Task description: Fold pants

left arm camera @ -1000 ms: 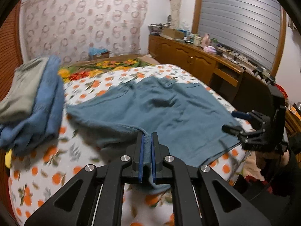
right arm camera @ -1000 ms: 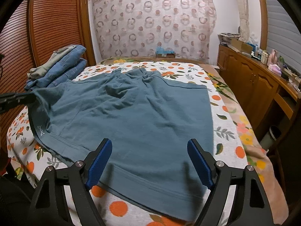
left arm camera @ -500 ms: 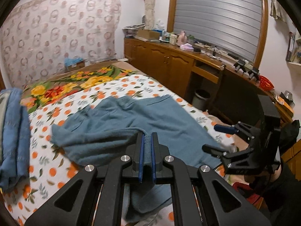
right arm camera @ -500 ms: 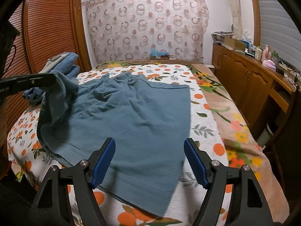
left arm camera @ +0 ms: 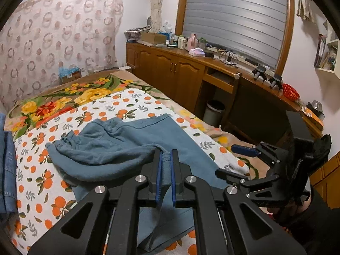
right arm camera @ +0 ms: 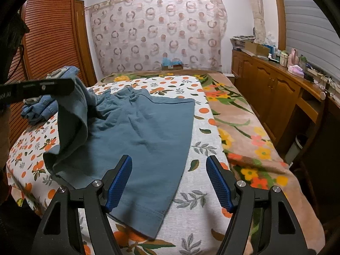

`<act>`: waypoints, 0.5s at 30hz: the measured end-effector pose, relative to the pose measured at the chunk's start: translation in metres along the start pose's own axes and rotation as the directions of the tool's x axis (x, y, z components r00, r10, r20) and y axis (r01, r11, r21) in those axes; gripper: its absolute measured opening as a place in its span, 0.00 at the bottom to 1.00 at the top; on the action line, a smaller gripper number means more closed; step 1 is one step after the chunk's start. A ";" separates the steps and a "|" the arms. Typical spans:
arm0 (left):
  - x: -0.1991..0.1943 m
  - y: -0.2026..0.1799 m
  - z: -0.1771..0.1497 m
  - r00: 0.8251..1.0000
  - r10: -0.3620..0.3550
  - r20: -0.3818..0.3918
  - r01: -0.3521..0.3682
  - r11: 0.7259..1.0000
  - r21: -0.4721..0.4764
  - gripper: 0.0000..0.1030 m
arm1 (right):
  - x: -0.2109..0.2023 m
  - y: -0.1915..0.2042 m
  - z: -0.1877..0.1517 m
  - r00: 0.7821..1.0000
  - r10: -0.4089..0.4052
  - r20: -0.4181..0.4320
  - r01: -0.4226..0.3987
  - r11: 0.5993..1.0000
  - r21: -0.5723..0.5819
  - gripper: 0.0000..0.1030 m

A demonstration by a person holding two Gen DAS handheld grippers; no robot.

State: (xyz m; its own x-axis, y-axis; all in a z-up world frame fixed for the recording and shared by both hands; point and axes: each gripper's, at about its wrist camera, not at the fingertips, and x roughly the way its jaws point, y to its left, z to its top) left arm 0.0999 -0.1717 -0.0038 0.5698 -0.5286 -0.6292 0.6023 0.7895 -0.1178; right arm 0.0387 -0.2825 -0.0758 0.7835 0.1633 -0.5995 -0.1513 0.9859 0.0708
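Left wrist — left gripper (left arm camera: 165,165) pinching pants (left arm camera: 119,148) | right gripper (right arm camera: 169,182) spread | denim stack (right arm camera: 40,108) beside

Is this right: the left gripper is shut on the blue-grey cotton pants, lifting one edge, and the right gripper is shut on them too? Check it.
Not quite. The right gripper is open, its blue pads apart above the blue-grey cotton pants, as the right wrist view shows. The left gripper is indeed shut on them, lifting one edge.

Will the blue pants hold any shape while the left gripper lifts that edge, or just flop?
Likely floppy: the pants drape limply from the left gripper. Probably soft and thick: rounded folds bunch near the waistband. They seem to slide easily on the bedsheet.
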 end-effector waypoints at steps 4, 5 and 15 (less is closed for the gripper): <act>0.001 0.003 -0.002 1.000 0.030 -0.003 -0.030 1.000 -0.003 0.18 | 0.001 0.004 0.000 1.000 0.004 0.002 -0.004 1.000 0.002 0.72; 0.000 0.004 -0.004 0.999 0.052 0.003 -0.052 0.999 0.000 0.21 | 0.001 0.004 0.000 1.000 0.005 0.002 -0.005 1.000 0.001 0.72; 0.000 0.031 -0.022 0.992 0.127 0.009 -0.127 0.991 -0.032 0.67 | 0.007 0.005 0.005 0.999 0.034 0.010 -0.034 0.999 -0.006 0.72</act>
State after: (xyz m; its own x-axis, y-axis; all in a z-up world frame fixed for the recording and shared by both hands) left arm 0.1068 -0.1402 -0.0241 0.6470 -0.4265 -0.6320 0.5070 0.8598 -0.0612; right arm 0.0463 -0.2766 -0.0758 0.7840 0.1967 -0.5888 -0.1809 0.9797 0.0865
